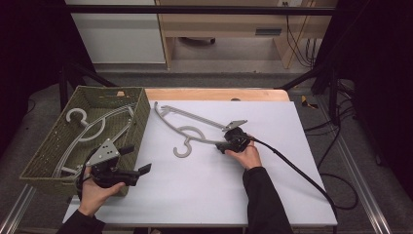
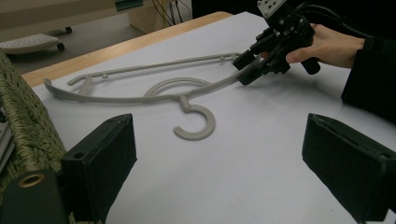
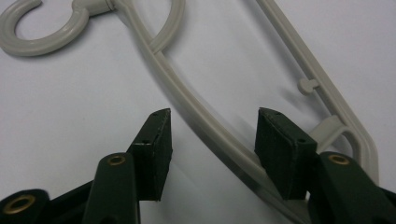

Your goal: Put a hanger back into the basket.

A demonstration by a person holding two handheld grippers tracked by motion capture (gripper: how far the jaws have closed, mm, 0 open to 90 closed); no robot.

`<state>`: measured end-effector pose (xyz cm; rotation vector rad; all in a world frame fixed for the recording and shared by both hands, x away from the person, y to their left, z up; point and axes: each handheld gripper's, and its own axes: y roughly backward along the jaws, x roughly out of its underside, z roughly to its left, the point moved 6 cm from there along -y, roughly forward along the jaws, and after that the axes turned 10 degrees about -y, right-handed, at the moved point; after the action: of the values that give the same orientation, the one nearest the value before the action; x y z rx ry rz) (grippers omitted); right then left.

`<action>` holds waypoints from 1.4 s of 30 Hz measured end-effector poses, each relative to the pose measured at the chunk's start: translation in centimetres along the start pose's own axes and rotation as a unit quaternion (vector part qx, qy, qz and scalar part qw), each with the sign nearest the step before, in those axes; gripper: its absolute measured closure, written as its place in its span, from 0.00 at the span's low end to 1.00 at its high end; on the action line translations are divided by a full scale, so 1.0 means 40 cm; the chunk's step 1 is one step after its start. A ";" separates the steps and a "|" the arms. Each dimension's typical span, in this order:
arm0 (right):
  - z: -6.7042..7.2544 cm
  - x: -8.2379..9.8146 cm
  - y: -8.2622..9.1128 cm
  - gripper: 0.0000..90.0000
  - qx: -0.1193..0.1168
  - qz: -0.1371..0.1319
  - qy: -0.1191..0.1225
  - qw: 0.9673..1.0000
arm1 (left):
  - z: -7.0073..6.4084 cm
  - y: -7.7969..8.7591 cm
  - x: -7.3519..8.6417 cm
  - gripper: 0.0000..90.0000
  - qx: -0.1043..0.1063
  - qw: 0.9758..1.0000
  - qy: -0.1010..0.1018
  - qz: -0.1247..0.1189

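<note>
My left gripper [image 1: 130,163] hovers with jaws wide apart. My right gripper [image 1: 225,145], low and angled leftward, has jaws partly apart, pressing on nothing.

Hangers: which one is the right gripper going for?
The hanger lying flat on the white table, its arm between the right gripper's jaws. The others sit in the basket.

Grey floor [image 1: 229,78] beyond, wooden cabinet [image 1: 229,24] (dark surroundings either side).

Grey plastic hanger [image 1: 195,130] flat on white tabletop (hook toward person)
</note>
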<state>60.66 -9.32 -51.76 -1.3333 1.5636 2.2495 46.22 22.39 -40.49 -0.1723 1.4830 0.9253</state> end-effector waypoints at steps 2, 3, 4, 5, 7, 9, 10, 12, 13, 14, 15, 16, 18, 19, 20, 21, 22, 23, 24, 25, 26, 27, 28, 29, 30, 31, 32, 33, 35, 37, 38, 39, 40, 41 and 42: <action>-0.001 0.001 0.000 0.55 0.005 0.003 0.001 1.000 | -0.001 0.000 -0.001 0.11 0.000 1.000 0.001 -0.001; -0.002 0.001 0.000 0.56 0.006 0.004 0.004 1.000 | -0.001 0.001 -0.001 0.11 0.001 1.000 0.001 -0.001; -0.003 0.002 0.000 0.57 0.005 0.008 0.008 1.000 | 0.000 0.001 -0.001 0.11 0.001 1.000 0.001 -0.002; -0.002 0.002 0.001 0.58 0.003 0.012 0.007 1.000 | 0.000 0.001 -0.001 0.11 0.001 1.000 0.001 -0.001; -0.006 0.002 0.002 0.62 -0.002 0.017 0.013 1.000 | 0.001 0.002 0.000 0.11 0.002 1.000 0.000 0.000; -0.004 0.002 0.004 0.65 -0.008 0.021 0.005 1.000 | 0.000 0.001 0.001 0.11 0.002 1.000 0.000 0.000; -0.002 0.004 0.007 0.66 -0.008 0.027 0.002 1.000 | 0.000 0.002 0.000 0.11 0.002 1.000 0.000 0.000; 0.006 0.009 0.015 0.68 -0.016 0.039 0.011 0.999 | 0.000 0.002 -0.001 0.11 0.002 1.000 0.000 -0.002; 0.009 0.012 0.018 0.69 -0.019 0.043 0.015 0.999 | 0.000 0.003 0.000 0.11 0.002 1.000 0.000 -0.001; 0.014 0.016 0.023 0.71 -0.020 0.049 0.020 0.998 | 0.001 0.003 0.000 0.11 0.001 1.000 -0.001 0.000; 0.018 0.019 0.027 0.72 -0.024 0.053 0.024 0.998 | 0.000 0.003 0.000 0.11 0.001 1.000 0.001 -0.002; 0.025 0.026 0.034 0.74 -0.031 0.061 0.030 0.997 | 0.001 0.004 0.000 0.11 0.001 1.000 -0.001 -0.001; 0.035 0.038 0.047 0.77 -0.038 0.074 0.041 0.996 | 0.000 0.004 0.000 0.11 0.001 1.000 0.000 -0.002; 0.041 0.045 0.054 0.79 -0.048 0.078 0.043 0.995 | 0.000 0.004 0.000 0.11 0.001 1.000 0.000 -0.001; 0.045 0.051 0.060 0.80 -0.051 0.082 0.044 0.994 | -0.001 0.003 0.000 0.11 0.001 1.000 0.000 -0.001; 0.049 0.057 0.065 0.81 -0.062 0.084 0.046 0.993 | -0.003 0.002 0.000 0.11 0.002 1.000 -0.001 0.000; 0.057 0.069 0.078 0.84 -0.071 0.094 0.046 0.992 | -0.003 0.002 0.000 0.11 0.003 1.000 -0.002 0.001; 0.061 0.074 0.082 0.85 -0.079 0.094 0.048 0.991 | -0.004 0.001 0.000 0.11 0.003 1.000 -0.002 0.001; 0.066 0.080 0.087 0.86 -0.083 0.097 0.049 0.991 | -0.005 0.001 0.000 0.11 0.003 1.000 -0.002 0.002; 0.070 0.085 0.092 0.87 -0.086 0.099 0.048 0.990 | -0.006 0.000 -0.001 0.11 0.003 1.000 -0.002 0.001; 0.077 0.094 0.099 0.88 -0.097 0.101 0.053 0.989 | -0.006 0.000 0.000 0.11 0.003 1.000 -0.001 0.001; 0.081 0.100 0.104 0.89 -0.099 0.104 0.055 0.988 | -0.006 -0.001 0.000 0.11 0.004 1.000 -0.002 0.002; 0.089 0.108 0.112 0.90 -0.106 0.106 0.059 0.987 | -0.006 -0.001 0.001 0.11 0.003 1.000 -0.001 0.003; 0.095 0.115 0.117 0.91 -0.111 0.108 0.062 0.986 | -0.006 -0.001 0.002 0.11 0.004 1.000 -0.002 0.004; 0.101 0.122 0.122 0.91 -0.117 0.108 0.061 0.985 | -0.006 -0.001 0.002 0.11 0.004 1.000 -0.002 0.004; 0.107 0.128 0.129 0.91 -0.112 0.110 0.053 0.986 | -0.007 -0.002 0.002 0.11 0.004 1.000 -0.002 0.004; 0.112 0.134 0.134 0.91 -0.117 0.109 0.051 0.986 | -0.007 -0.002 0.002 0.11 0.005 1.000 -0.003 0.004; 0.115 0.141 0.141 0.91 -0.111 0.112 0.048 0.986 | -0.007 -0.002 0.002 0.11 0.005 1.000 -0.004 0.006; 0.121 0.150 0.149 0.91 -0.107 0.110 0.052 0.987 | -0.009 -0.005 0.003 0.11 0.005 1.000 -0.002 0.005; 0.127 0.153 0.154 0.89 -0.101 0.110 0.058 0.987 | -0.010 -0.007 0.004 0.11 0.006 1.000 -0.005 0.009; 0.130 0.151 0.153 0.85 -0.101 0.104 0.056 0.988 | -0.011 -0.008 0.004 0.11 0.006 1.000 -0.006 0.010; 0.132 0.149 0.152 0.84 -0.102 0.098 0.058 0.988 | -0.011 -0.008 0.004 0.11 0.006 1.000 -0.006 0.010; 0.133 0.148 0.150 0.84 -0.099 0.098 0.059 0.988 | -0.011 -0.008 0.004 0.11 0.006 1.000 -0.007 0.010; 0.133 0.148 0.147 0.84 -0.098 0.099 0.056 0.989 | -0.011 -0.007 0.004 0.11 0.006 1.000 -0.007 0.010; 0.130 0.150 0.144 0.84 -0.093 0.105 0.056 0.989 | -0.011 -0.007 0.003 0.11 0.006 1.000 -0.006 0.009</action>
<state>50.91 -10.15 -51.31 -1.4249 1.6333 2.5431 46.04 21.98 -40.80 -0.1444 1.4809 0.9298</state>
